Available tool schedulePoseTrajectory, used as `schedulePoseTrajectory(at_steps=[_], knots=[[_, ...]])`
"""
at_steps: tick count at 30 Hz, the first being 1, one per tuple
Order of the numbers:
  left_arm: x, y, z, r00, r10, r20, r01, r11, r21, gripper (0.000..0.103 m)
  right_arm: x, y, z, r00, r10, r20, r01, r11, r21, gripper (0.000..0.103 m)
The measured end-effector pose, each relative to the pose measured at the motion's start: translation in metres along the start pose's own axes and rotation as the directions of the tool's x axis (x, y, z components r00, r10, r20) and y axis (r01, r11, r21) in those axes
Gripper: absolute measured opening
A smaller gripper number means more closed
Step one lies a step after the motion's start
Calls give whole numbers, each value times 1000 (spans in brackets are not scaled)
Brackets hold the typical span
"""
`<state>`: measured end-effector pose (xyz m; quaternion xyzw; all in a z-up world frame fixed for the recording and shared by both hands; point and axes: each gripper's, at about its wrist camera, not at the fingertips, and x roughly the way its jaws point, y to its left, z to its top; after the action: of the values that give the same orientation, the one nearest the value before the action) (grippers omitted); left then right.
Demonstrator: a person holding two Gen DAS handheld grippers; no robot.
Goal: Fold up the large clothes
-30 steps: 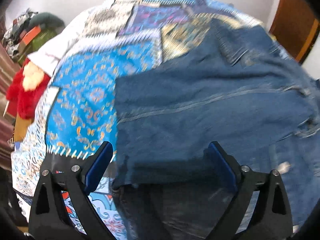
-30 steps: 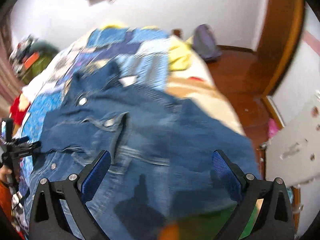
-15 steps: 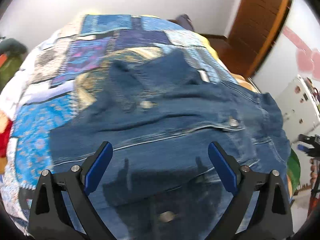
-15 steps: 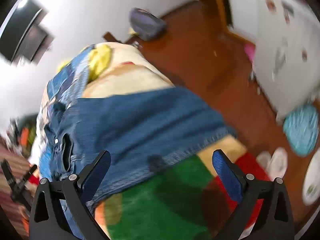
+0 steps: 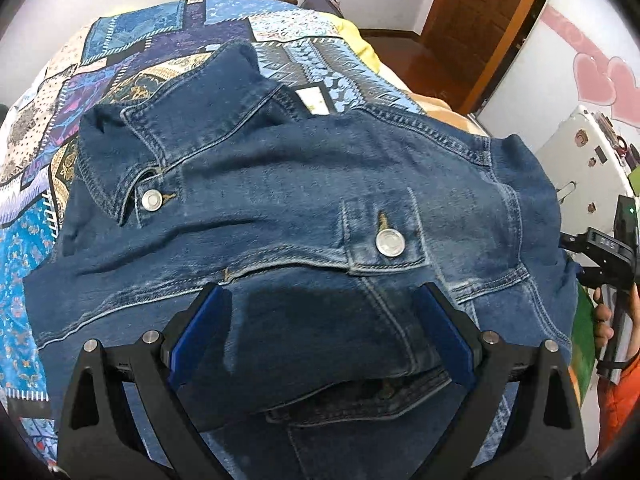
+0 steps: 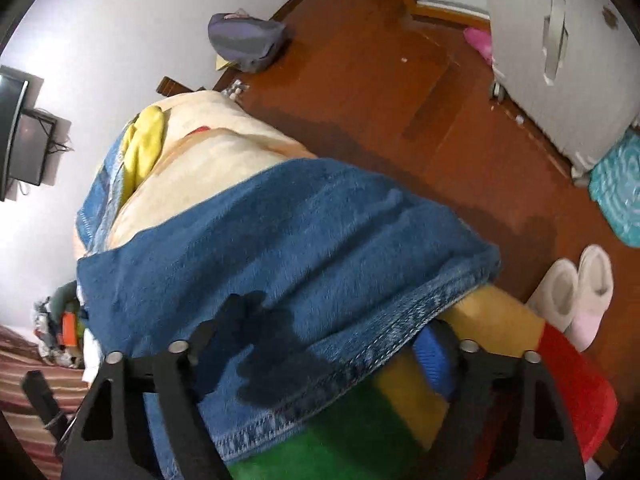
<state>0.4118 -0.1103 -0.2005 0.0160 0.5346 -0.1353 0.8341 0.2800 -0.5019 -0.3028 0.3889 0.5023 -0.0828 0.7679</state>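
A blue denim jacket (image 5: 304,184) lies front up on the patchwork bedspread (image 5: 152,40), collar at the far left, metal buttons showing. My left gripper (image 5: 320,336) is open just above the jacket's near edge, holding nothing. In the right wrist view the jacket's sleeve (image 6: 288,248) hangs over the bed's side. My right gripper (image 6: 324,356) is open with the sleeve's hem between its jaws, the left blue pad hidden behind the denim. The right gripper also shows in the left wrist view (image 5: 608,256) at the far right edge.
A cream, yellow, green and red blanket (image 6: 224,160) covers the bed's side. On the brown floor sit white slippers (image 6: 576,292), a grey backpack (image 6: 248,40), a teal mat (image 6: 620,188) and a white cabinet (image 6: 560,48). A wooden door (image 5: 488,24) stands beyond the bed.
The left gripper has swung right and moved over the jacket's front. The right gripper has turned toward the bed's side and dropped onto the hanging sleeve's hem.
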Motion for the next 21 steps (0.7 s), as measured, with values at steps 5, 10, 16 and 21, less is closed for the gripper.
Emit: schedulePoseTrajectory(at_steps=[5,10,16,21], knots=[[-14,-8,-1,999,28,38,-29,999,32,97,-7,14,8,998,-22,63,25,999,-44,21],[-46,-12,-5,992,45,115,-52,997,53,97,-47,48,2,982,8,190,21,988,-150,15],[-80,-14,-10,978,80,191,-97,992,83,97,-113,119,-7,940,145,310,-48,953,-299,13],[-108,-5,-17,966,89,242,-110,991,77,97,-147,194,-25,905,297,306,-149,892,-427,12]])
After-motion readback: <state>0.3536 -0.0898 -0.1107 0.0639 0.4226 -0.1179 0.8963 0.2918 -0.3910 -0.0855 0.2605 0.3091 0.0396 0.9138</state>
